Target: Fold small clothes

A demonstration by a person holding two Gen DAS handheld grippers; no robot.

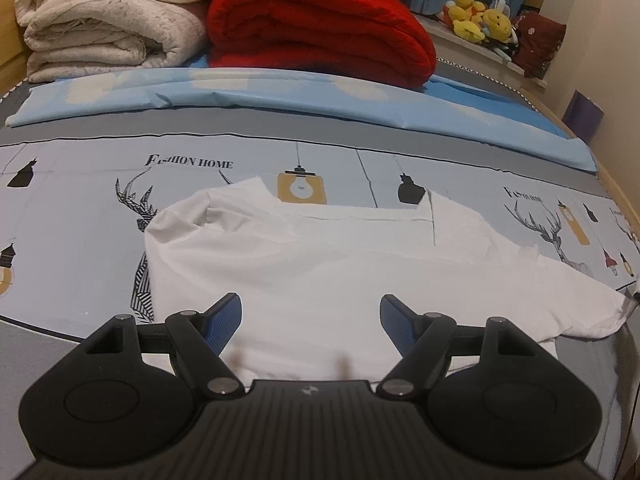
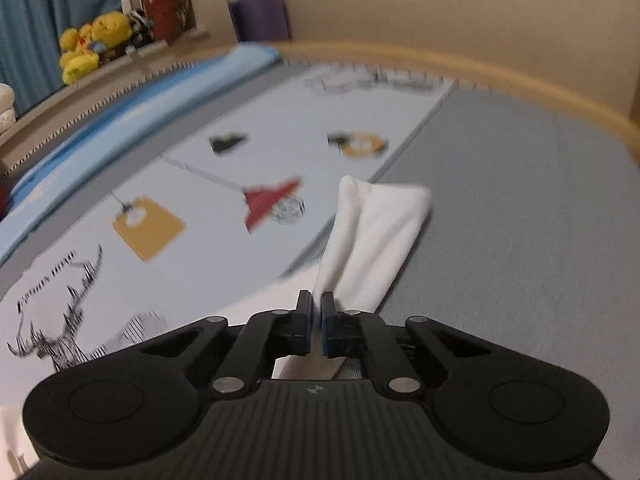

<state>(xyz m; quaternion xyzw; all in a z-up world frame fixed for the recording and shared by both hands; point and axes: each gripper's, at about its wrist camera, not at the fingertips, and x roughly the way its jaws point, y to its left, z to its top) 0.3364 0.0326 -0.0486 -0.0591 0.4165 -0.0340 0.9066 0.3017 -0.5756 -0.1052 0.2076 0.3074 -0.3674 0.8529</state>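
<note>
A white T-shirt lies spread on the printed bed sheet in the left wrist view, with one sleeve stretched out to the right. My left gripper is open and empty, its blue pads just above the shirt's near part. In the right wrist view my right gripper is shut on the white sleeve, which runs forward from the jaws and is lifted off the bed. The view is blurred by motion.
A folded red blanket and a cream quilt are stacked at the head of the bed on a light blue sheet. Yellow plush toys sit on a ledge. A wooden bed rail edges the mattress.
</note>
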